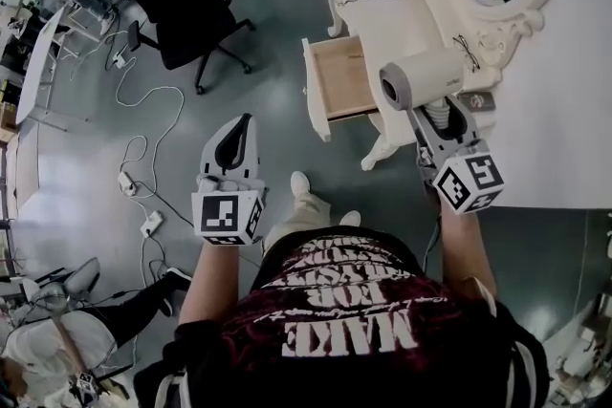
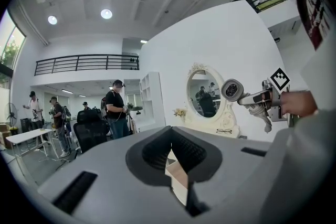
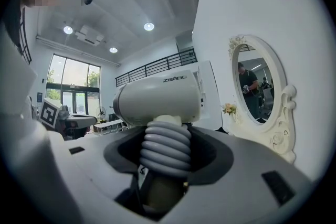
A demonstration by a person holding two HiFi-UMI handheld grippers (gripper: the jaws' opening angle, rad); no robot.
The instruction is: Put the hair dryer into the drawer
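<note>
Dark printed shirt (image 1: 344, 311) fills the bottom of the head view. Right tool (image 1: 435, 115), right of centre, is clamped on the ribbed handle of the hair dryer (image 1: 421, 76), which is held up in the air just right of the drawer (image 1: 342, 76). That drawer, upper centre in the white desk (image 1: 397, 19), stands open and looks bare. Left tool (image 1: 237, 124), centre left, has its jaws together and holds nothing. Pickup looks done. Left to do: move the hair dryer over the drawer, lower it in, let go.

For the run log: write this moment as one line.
right tool: shut on hair dryer handle | left tool: shut, empty | drawer: open, looks empty | hair dryer: not yet in drawer
</note>
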